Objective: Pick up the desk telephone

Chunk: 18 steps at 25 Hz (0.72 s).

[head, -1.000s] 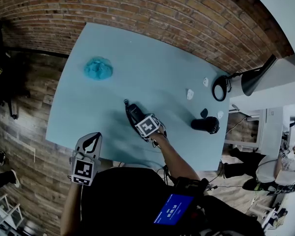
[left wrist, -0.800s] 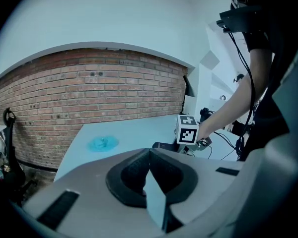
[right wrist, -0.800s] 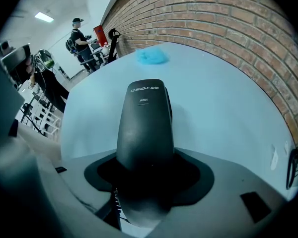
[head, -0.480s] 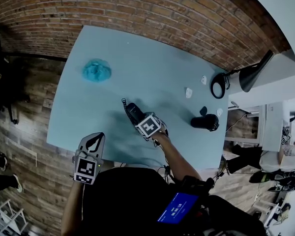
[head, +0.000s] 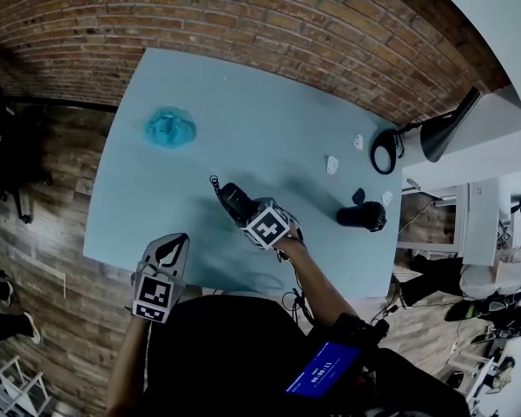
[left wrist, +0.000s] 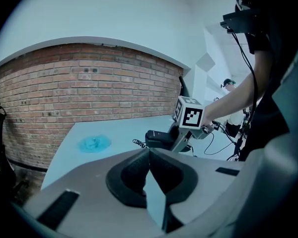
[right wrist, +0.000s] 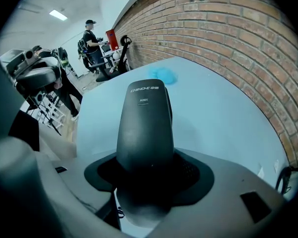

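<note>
Looking down, head view: right gripper [head: 250, 215] clamps desk telephone [head: 232, 200] above mid-table [head: 243, 102]; left gripper [head: 168, 250] well apart at near edge. Left gripper view: jaws together, empty. Right gripper view: jaws wide on the telephone's near end, long axis straight ahead, probably clear of the table.

The black telephone handset [right wrist: 144, 128] reads "CHINOE" and "A061".
</note>
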Each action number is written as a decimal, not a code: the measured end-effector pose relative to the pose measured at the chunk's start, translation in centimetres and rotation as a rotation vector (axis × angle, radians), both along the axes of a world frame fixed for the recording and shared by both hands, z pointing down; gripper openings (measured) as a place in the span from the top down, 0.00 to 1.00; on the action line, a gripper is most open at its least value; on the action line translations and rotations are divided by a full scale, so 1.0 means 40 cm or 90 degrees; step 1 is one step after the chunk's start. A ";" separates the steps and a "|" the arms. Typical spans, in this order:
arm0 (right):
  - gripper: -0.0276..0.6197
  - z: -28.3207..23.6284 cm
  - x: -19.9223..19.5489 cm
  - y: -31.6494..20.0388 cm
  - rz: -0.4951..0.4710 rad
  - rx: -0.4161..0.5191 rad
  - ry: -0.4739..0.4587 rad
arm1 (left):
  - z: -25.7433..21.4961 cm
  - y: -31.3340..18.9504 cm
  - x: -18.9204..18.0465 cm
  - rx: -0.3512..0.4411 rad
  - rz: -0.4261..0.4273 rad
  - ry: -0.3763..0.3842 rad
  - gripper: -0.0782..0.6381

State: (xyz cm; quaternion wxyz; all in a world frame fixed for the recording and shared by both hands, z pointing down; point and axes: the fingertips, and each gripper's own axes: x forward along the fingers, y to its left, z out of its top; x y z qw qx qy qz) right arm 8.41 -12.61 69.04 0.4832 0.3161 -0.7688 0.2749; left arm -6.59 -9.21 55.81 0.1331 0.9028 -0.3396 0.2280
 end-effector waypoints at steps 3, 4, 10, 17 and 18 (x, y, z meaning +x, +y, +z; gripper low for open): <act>0.54 -0.041 -0.011 -0.009 -0.009 0.016 -0.003 | 0.003 -0.005 -0.002 -0.008 -0.001 0.011 0.86; 0.54 -0.055 -0.012 -0.012 -0.013 0.021 -0.003 | 0.003 -0.007 0.001 -0.011 -0.002 0.015 0.86; 0.54 -0.124 -0.027 -0.028 -0.024 0.045 -0.003 | 0.013 -0.019 0.002 -0.026 0.001 0.039 0.86; 0.54 -0.216 -0.018 -0.046 -0.027 0.077 -0.001 | 0.015 -0.045 0.019 -0.037 0.015 0.075 0.86; 0.54 -0.232 -0.014 -0.050 -0.026 0.085 -0.001 | 0.011 -0.049 0.024 -0.043 0.015 0.091 0.86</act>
